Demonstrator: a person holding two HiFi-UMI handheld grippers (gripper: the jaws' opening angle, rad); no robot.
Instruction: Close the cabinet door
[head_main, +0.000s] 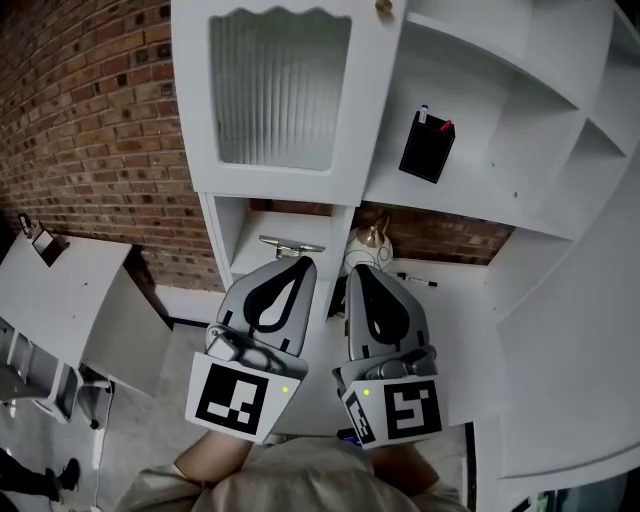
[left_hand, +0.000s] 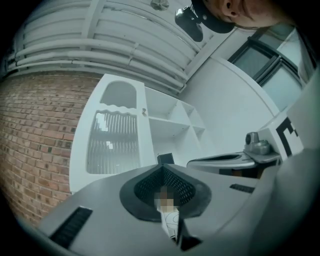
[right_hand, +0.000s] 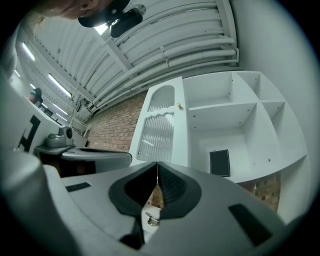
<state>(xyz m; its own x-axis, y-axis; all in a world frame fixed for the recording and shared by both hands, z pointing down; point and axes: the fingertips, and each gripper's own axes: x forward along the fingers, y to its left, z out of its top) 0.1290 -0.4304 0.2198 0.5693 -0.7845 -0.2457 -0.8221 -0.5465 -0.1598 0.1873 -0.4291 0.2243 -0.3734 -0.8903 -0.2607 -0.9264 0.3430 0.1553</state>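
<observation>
Head view, door (head_main: 280, 90): white frame, ribbed glass pane with a wavy top edge, small brass knob (head_main: 384, 7). It stands left of the shelves; I cannot tell whether it is fully closed.
Head view, shelves (head_main: 480, 70): smooth white boards, open; a black box (head_main: 427, 147) with pens stands in one.
Head view, grippers: left gripper (head_main: 300, 263) and right gripper (head_main: 358, 270), grey shells side by side below the door, clear of it.
Head view, room: red brick wall (head_main: 90, 130), white desk (head_main: 70, 290) at left.
Left gripper view, left gripper: black ribbed inside, tips clenched, nothing between.
Right gripper view, right gripper: same build, clenched, empty.
</observation>
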